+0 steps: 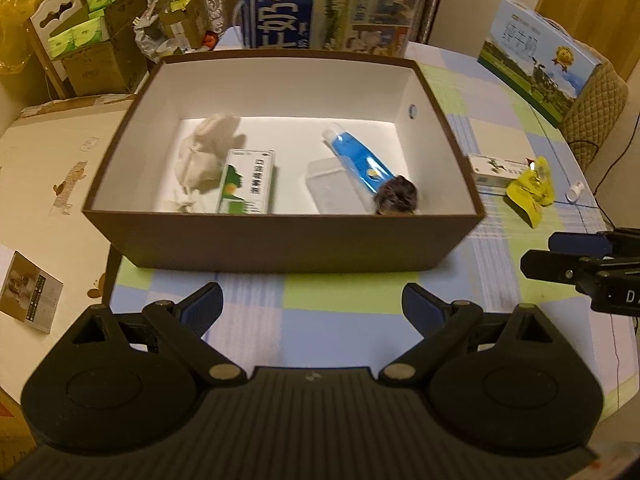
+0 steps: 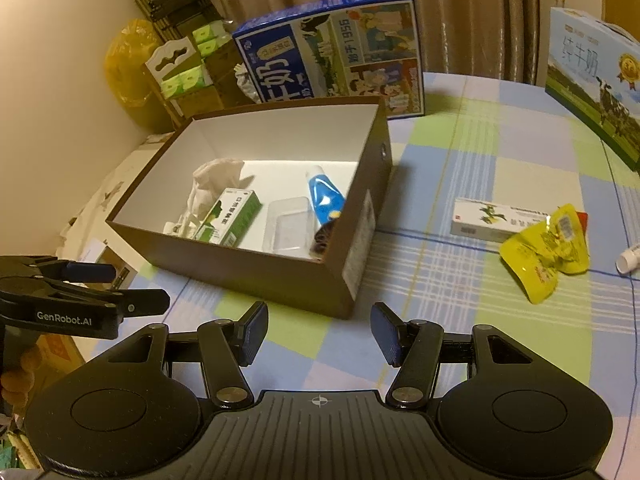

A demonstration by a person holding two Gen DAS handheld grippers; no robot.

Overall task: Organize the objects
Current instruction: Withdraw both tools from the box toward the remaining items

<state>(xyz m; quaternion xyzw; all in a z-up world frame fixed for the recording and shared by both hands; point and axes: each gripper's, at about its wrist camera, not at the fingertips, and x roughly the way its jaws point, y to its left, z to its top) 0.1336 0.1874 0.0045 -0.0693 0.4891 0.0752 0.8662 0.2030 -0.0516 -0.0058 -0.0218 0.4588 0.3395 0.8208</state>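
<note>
Sitting on the checked pastel tablecloth (image 1: 344,300) is an open brown cardboard box with a white inside (image 1: 280,240). Inside, from the left, a crumpled white cloth (image 1: 204,152), a green-and-white carton (image 1: 248,180), a clear plastic case (image 1: 332,188), a blue-and-white tube (image 1: 358,160) and a dark fuzzy ball (image 1: 396,200) can be seen. Further right, a white-and-green carton (image 2: 492,220), a crinkled yellow pouch (image 2: 548,252) and a small white bottle (image 2: 630,258) are left out on the cloth. The left gripper (image 1: 312,308) and right gripper (image 2: 318,332) are both spread wide, nothing held.
</note>
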